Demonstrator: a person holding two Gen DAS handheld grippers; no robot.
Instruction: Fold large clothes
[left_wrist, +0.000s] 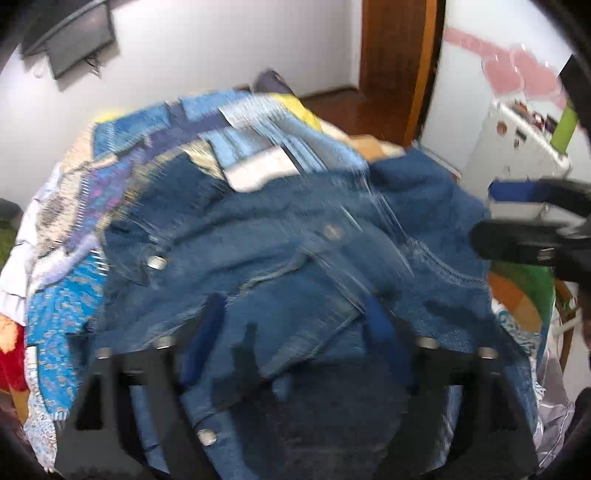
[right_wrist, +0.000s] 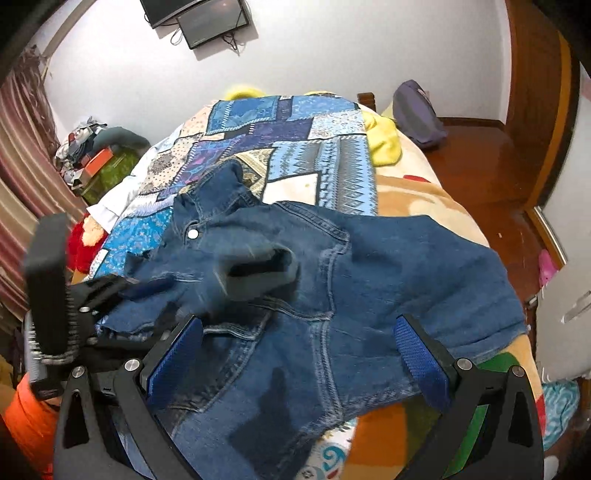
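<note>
Judging from how the denim jacket (right_wrist: 332, 280) lies rumpled and spread on the bed (right_wrist: 424, 192), you've barely started folding, with right gripper (right_wrist: 299, 354) and, seemingly, left gripper (left_wrist: 295, 332) spread wide, holding nothing.

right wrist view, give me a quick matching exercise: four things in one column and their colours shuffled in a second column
Things:
1. jacket
2. bag
3. gripper pads
4. crumpled cloth

Colours:
a. yellow
b. denim blue
c. purple-grey
d. bright blue

Pairs: 1-b, 2-c, 3-d, 4-a
</note>
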